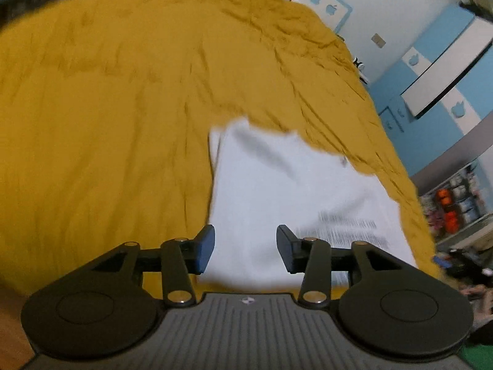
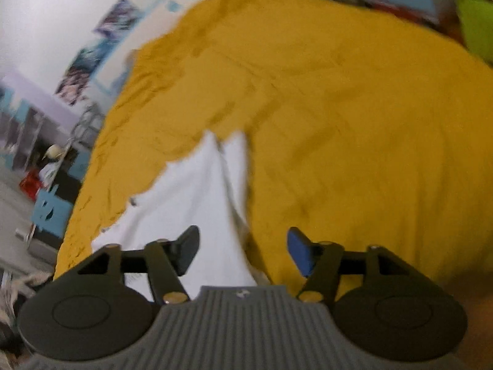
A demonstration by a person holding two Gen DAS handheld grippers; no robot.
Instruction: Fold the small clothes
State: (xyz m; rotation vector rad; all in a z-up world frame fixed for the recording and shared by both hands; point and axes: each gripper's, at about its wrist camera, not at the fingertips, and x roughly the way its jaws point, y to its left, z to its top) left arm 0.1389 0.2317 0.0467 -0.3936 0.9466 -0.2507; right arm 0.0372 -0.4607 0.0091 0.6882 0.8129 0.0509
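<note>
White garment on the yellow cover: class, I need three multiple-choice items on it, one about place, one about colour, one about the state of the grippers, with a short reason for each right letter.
1. Where does the white garment lie?
A. On the yellow bedcover
B. On a bare wooden floor
C. Inside a basket

2. What colour is the print on the garment?
A. Red
B. Dark grey or black
C. Green

3. How do the left gripper and right gripper stand?
A. Both shut on cloth
B. Both open, holding nothing
C. One shut, one open

Answers: 1 A, yellow cloth borders the garment; 2 B, dark blurred lines show in the left wrist view; 3 B, a gap shows between each pair of fingers.
</note>
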